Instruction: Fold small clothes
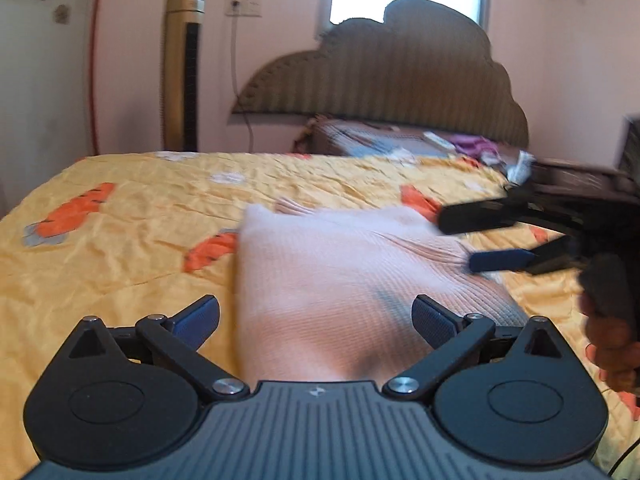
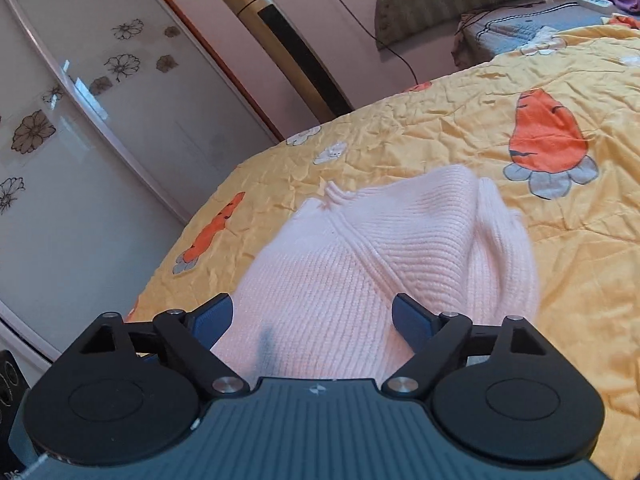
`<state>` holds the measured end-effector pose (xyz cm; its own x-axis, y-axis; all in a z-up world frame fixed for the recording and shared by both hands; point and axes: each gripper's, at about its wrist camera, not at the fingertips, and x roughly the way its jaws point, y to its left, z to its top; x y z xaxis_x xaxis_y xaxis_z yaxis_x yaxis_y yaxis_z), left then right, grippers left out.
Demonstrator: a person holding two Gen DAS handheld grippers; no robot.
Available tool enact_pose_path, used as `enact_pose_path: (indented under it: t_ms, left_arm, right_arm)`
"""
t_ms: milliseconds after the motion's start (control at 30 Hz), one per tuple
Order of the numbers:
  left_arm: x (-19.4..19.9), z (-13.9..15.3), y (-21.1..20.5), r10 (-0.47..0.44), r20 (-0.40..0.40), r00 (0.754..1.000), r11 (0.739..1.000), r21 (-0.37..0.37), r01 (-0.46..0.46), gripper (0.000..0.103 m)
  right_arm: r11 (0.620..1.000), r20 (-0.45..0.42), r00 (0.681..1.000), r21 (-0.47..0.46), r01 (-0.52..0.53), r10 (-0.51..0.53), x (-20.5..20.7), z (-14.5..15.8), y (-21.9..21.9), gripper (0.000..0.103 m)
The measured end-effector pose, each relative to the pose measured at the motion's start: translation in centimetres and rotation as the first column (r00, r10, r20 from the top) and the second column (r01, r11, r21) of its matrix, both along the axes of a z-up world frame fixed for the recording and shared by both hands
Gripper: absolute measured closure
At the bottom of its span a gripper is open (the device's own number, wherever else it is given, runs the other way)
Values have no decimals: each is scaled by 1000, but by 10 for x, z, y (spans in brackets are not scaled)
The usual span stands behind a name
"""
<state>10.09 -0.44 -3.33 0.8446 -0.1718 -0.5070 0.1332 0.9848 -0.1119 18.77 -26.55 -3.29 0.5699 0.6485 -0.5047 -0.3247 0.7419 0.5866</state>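
Note:
A pale pink knitted garment (image 1: 340,272) lies folded on the yellow bedspread (image 1: 120,248). My left gripper (image 1: 316,316) is open, its blue pads apart just above the garment's near edge. My right gripper (image 1: 460,240) comes in from the right in the left wrist view, open, its fingertips at the garment's right edge. In the right wrist view the right gripper (image 2: 312,320) is open over the pink garment (image 2: 400,248), which bulges in a rounded fold with a ribbed cuff at its far side.
The bedspread (image 2: 440,128) has orange carrot prints. A gold tower fan (image 1: 182,64) stands by the wall. A dark headboard (image 1: 400,68) and a cluttered second bed (image 1: 400,140) lie behind. A floral glass wardrobe door (image 2: 80,120) is left of the bed.

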Motion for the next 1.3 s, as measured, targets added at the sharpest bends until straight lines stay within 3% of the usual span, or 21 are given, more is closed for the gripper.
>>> enact_pose_path:
  t_ms: [133,267,333,400,467,600,700,867,1033,1133,1200,1300]
  left_arm:
    - [-42,1,12,92,-35,995,996,12,-92,0]
    - [-75,-18,5,127,-83,988,992,20,-126,0]
    - [-83,-30,-1,116,-124,986,993,30,-113,0]
    - [-84,-33,-7,125,-153,980,991,69,-115,0]
    - [-86,-30,-9,136,-126,983,988,93,-125,0]
    - [-95,-22,-9,156,-67,986,987,55,-152,0]
    - [-92,-27,-13,175,-52,983,982,85,-170,0]
    - [-109,-30,-19,182,-31,983,982,62,-180,0]
    - [-123,-25,-24,192,2,981,977,94,-191,0]
    - [-135,-13,-20,195,29,980,977,82,-197,0]
    - [-145,-6,-17,202,57,978,975,86,-207,0]
    - [-150,-2,-14,208,55,977,975,72,-212,0]
  right_arm:
    - [999,72,996,1,53,-53,-60,14,-28,2]
    - [959,175,975,-221,178,-140,-130,1,-33,2]
    - [938,136,979,-293,187,-153,-149,-16,-30,1]
    - [922,64,983,-341,185,-174,-159,-36,-26,2]
    - [909,45,981,-370,191,-188,-165,-46,-21,3]
    - [906,86,977,-367,212,-194,-177,-39,-11,1]
    - [906,107,976,-362,218,-191,-180,-33,-5,1]
    - [851,154,971,-470,235,-183,-191,-33,16,1]
    - [852,159,970,-466,237,-183,-208,-33,20,1]
    - [823,130,971,-516,238,-199,-210,-34,28,1]
    - [789,160,960,-546,281,-231,-218,-32,30,0]
    - [792,200,951,-528,307,-235,-233,-23,29,0]
